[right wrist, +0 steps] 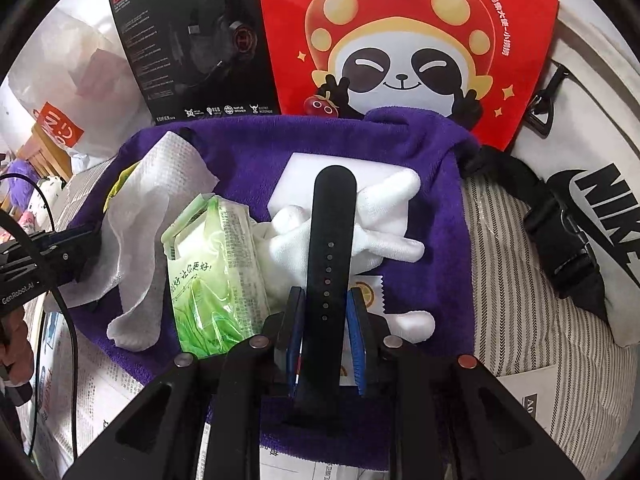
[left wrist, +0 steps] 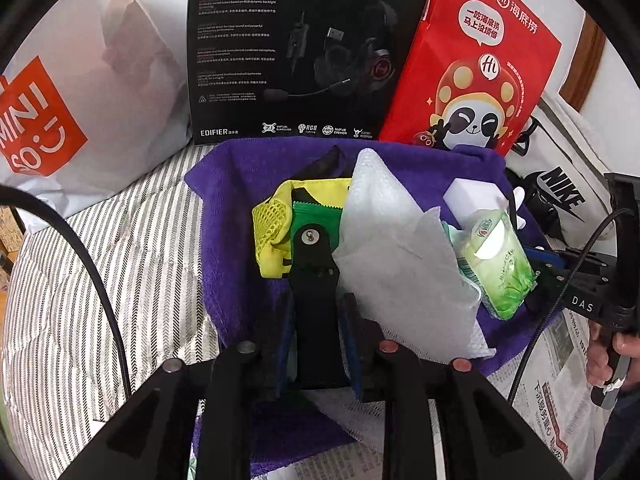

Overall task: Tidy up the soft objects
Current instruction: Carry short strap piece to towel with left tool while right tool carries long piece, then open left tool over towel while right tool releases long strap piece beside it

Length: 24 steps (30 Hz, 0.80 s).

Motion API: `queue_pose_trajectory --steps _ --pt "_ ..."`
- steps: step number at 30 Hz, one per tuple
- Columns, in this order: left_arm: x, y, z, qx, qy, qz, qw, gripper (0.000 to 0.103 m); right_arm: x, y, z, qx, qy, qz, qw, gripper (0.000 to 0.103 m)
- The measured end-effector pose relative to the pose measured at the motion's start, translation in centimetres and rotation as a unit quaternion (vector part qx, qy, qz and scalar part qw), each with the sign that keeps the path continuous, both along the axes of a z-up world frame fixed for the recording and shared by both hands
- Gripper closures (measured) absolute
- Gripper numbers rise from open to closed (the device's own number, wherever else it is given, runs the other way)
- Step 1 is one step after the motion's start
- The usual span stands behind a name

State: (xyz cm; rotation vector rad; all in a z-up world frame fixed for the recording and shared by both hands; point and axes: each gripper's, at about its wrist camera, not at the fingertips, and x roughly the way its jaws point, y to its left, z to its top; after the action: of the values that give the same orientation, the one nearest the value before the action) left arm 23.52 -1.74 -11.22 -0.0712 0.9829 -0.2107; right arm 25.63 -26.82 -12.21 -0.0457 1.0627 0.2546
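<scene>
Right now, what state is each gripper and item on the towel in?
left gripper: shut on black strap piece
right gripper: shut on black watch band
tissue pack: lying flat, sealed
white glove: crumpled on purple towel
white cloth: spread, unfolded

Both my wrist views are bright and evenly lit, with soft daylight that seems to come from the far side, where the white wall washes out. Shadows are weak and diffuse; the darkest patches sit near me, under the black gripper frames. The red bag (right wrist: 408, 36) is strongly saturated, and the black box (left wrist: 308, 52) shows a faint sheen that dulls its small print. The purple towel (left wrist: 236, 208) reads deep and a little noisy. Fisheye bending curves everything toward the edges, and a black circular vignette cuts the corners. The centre is sharp; the rim areas go soft and smeared.
</scene>
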Motion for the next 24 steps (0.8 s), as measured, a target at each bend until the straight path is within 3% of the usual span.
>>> queue_pose_trajectory --steps 5,7,10,14,16,24 --pt "-0.4 0.2 0.4 -0.005 -0.001 -0.002 1.0 0.052 -0.6 -0.3 0.5 0.002 -0.002 -0.001 1.0 0.066" --pt "-0.8 0.2 0.9 -0.006 -0.003 -0.001 1.0 0.042 -1.0 -0.3 1.0 0.005 -0.008 0.002 1.0 0.05" --pt "-1.4 0.3 1.8 -0.001 -0.01 0.003 0.9999 0.038 -1.6 -0.2 1.9 0.007 -0.02 0.002 1.0 0.04" --pt "-2.3 0.7 2.9 0.003 -0.018 0.015 0.9997 0.023 -2.6 0.0 3.5 0.013 -0.033 -0.001 0.999 0.031" --pt "-3.0 1.0 3.5 0.007 -0.016 0.022 0.9996 0.017 -3.3 0.0 4.5 0.013 -0.042 -0.005 0.999 0.02" --pt "-6.1 2.2 5.9 0.006 -0.028 0.046 0.9985 0.005 -5.9 0.6 7.9 0.003 -0.066 -0.034 0.997 0.004"
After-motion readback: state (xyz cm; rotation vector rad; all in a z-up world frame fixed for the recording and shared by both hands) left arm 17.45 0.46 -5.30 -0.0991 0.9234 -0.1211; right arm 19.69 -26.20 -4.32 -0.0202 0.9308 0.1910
